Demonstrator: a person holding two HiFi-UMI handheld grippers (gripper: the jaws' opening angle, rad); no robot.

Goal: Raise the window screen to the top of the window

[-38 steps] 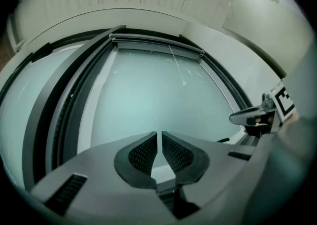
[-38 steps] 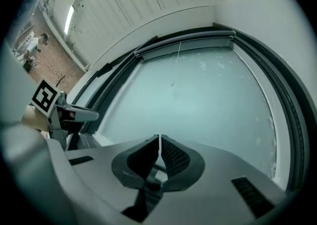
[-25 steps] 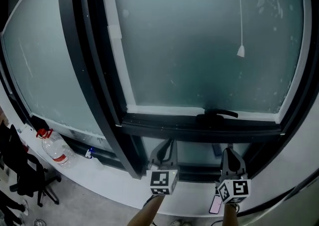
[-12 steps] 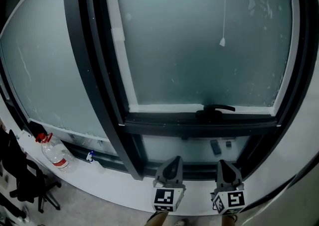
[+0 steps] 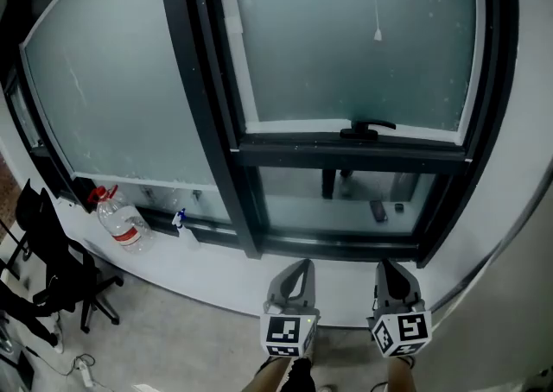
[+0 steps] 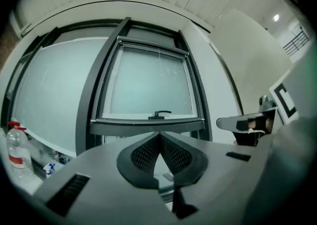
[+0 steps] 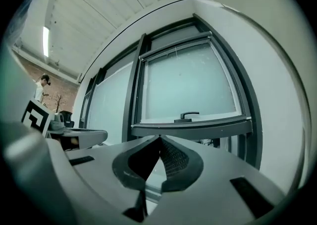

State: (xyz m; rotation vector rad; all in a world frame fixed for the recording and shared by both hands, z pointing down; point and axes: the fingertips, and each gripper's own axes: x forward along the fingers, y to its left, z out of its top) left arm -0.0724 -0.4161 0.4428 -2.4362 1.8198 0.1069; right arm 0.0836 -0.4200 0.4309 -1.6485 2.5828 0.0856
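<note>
The right-hand window carries a pale frosted screen (image 5: 346,36) whose white bottom bar sits just above a black handle (image 5: 370,130); a thin pull cord with a white weight (image 5: 378,34) hangs in front of it. Under the bar is a clear lower pane. My left gripper (image 5: 298,268) and right gripper (image 5: 389,269) are side by side below the sill, well back from the window, both shut with nothing in them. Each gripper view shows the screen (image 6: 148,87) (image 7: 188,85) and handle (image 6: 159,115) (image 7: 186,116) far beyond the closed jaws.
A big water bottle with a red cap (image 5: 121,219) and a small blue spray bottle (image 5: 180,220) stand on the white sill (image 5: 216,274) at left. A black chair (image 5: 52,269) is at the lower left. A person (image 7: 39,87) stands far off.
Both grippers have drawn back and down from the lower pane, and the head view has pulled away, so the window looks smaller and more floor shows.
</note>
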